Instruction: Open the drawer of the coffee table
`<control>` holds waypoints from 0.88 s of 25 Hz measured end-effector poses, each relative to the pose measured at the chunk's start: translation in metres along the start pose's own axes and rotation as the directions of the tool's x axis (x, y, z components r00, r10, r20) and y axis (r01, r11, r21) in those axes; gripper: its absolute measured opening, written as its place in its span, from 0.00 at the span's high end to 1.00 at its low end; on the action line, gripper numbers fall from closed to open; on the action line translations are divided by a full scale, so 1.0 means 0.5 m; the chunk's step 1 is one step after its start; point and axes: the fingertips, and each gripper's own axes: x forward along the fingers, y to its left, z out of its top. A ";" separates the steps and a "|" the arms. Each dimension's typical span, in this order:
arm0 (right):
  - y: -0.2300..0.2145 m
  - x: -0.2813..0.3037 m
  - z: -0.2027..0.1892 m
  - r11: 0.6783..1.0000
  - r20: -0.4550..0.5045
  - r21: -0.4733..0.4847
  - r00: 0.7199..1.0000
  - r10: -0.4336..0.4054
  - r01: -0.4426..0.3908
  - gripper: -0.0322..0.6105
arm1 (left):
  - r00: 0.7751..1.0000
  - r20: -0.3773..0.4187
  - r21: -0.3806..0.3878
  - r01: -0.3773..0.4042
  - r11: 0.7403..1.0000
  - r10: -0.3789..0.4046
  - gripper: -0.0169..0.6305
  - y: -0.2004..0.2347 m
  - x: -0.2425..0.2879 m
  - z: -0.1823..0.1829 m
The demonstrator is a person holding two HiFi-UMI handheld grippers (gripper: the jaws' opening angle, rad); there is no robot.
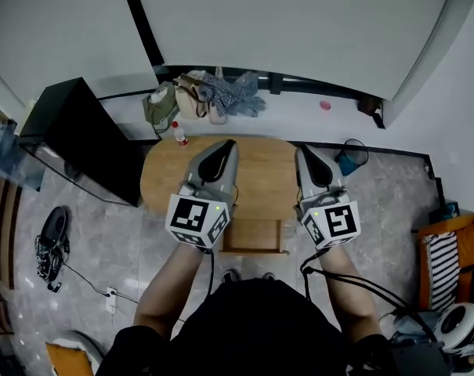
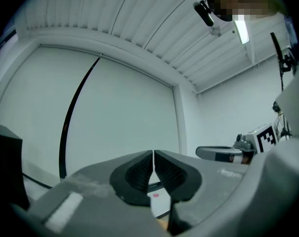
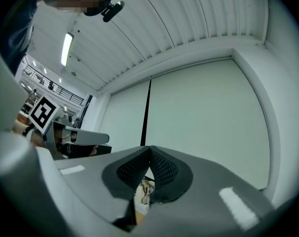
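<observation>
My left tool (image 1: pixel 227 144) and right tool (image 1: pixel 304 151) are pinched shut on nothing (held high over the worktop (image 1: pixel 170 175)), I think because its drawer (image 1: pixel 252 237) already sticks out.

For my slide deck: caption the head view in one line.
Left claw and right claw, both shut and empty, held above the wooden coffee table.

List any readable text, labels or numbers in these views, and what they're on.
No readable words or numbers in any view.
Left gripper cube: black-and-white square marker patterns only, no letters.
Right gripper cube: same, patterns only.
Small bottle at the far edge of the coffee table: any label is too small to read.
</observation>
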 end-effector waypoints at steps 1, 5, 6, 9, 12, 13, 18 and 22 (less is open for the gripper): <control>0.003 0.000 0.012 1.000 0.011 -0.009 1.000 -0.001 0.001 0.95 | 1.000 0.011 0.001 0.007 1.000 -0.007 0.96 0.001 0.000 0.009; 0.015 -0.003 0.043 0.999 0.033 -0.047 0.999 -0.003 0.004 0.95 | 0.999 0.046 0.004 0.028 1.000 -0.028 0.97 -0.002 -0.006 0.042; 0.017 -0.003 0.046 0.999 0.034 -0.052 0.999 -0.003 0.004 0.95 | 0.998 0.052 0.003 0.027 1.000 -0.027 0.97 -0.003 -0.009 0.048; 0.021 -0.004 0.044 0.999 0.031 -0.049 1.000 0.001 0.000 0.95 | 0.998 0.054 0.017 0.024 1.000 -0.025 0.97 -0.003 -0.015 0.054; 0.028 -0.011 0.038 0.999 0.024 -0.032 1.000 0.009 -0.008 0.95 | 0.999 0.039 0.068 0.017 0.998 -0.019 0.97 -0.005 -0.023 0.046; 0.032 -0.013 0.036 1.000 0.024 -0.028 1.000 0.011 -0.010 0.95 | 0.999 0.030 0.088 0.010 0.996 -0.013 0.97 -0.001 -0.026 0.040; 0.039 -0.019 0.020 1.000 0.011 -0.026 1.000 0.009 -0.009 0.95 | 1.000 -0.008 0.068 -0.029 0.997 0.029 0.97 0.027 -0.038 0.007; 0.026 -0.025 0.005 1.000 -0.002 -0.004 1.000 -0.003 0.003 0.95 | 0.999 -0.020 0.066 -0.037 0.997 0.039 0.97 0.027 -0.039 -0.004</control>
